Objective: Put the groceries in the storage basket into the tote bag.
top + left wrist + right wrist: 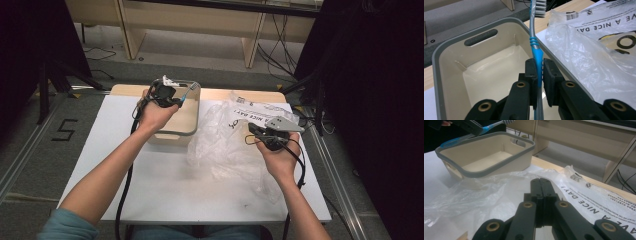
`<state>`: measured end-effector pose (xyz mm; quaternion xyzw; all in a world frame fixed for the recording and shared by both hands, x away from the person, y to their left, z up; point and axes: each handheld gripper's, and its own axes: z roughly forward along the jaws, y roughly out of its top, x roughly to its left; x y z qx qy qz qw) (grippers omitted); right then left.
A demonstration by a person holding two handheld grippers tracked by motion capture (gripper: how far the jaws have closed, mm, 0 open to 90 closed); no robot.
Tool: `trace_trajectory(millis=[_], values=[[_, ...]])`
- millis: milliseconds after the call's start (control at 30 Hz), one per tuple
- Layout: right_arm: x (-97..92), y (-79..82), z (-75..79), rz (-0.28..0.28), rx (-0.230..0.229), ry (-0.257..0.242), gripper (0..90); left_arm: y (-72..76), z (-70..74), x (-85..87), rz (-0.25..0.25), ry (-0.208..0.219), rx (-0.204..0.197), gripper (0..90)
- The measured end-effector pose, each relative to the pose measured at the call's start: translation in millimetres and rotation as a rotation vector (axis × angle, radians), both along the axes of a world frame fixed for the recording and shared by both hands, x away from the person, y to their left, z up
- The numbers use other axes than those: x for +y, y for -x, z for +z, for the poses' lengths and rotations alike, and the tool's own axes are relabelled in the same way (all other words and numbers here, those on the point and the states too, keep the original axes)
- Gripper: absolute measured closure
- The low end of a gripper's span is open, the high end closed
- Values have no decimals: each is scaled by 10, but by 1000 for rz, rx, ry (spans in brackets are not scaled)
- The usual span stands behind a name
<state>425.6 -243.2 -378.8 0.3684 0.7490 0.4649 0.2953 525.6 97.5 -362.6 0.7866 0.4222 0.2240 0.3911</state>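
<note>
A blue and grey toothbrush (534,37) with white bristles is clamped by its handle in my left gripper (538,71), which is shut on it. The brush head points up and away, above a beige bin with a grey rim (454,42). In the high view my left gripper (176,101) hovers over the bin (186,131) at the table's far side. My right gripper (541,186) has its jaws pressed together over a crumpled clear plastic bag (486,192). Whether thin film is pinched between them I cannot tell. In the right gripper view the toothbrush (491,126) hangs over the bin's far corner.
The bin's inside looks bare. The printed plastic bag (230,140) spreads over the right half of the white table (165,190), touching the bin's right side. Wooden shelving (200,25) and cables stand on the floor beyond the table.
</note>
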Motion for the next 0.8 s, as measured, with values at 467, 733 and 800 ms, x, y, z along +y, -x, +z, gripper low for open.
trace_trajectory(millis=[467, 733, 800], values=[[9, 3, -2, 4, -2, 3, 900, 387, 20, -74, -89, 37, -25, 819], [3, 2, -2, 5, -3, 3, 900, 603, 1, -107, -137, 45, -34, 819], [6, 2, -3, 5, -4, 2, 900, 651, -14, -116, -146, 46, -36, 819]])
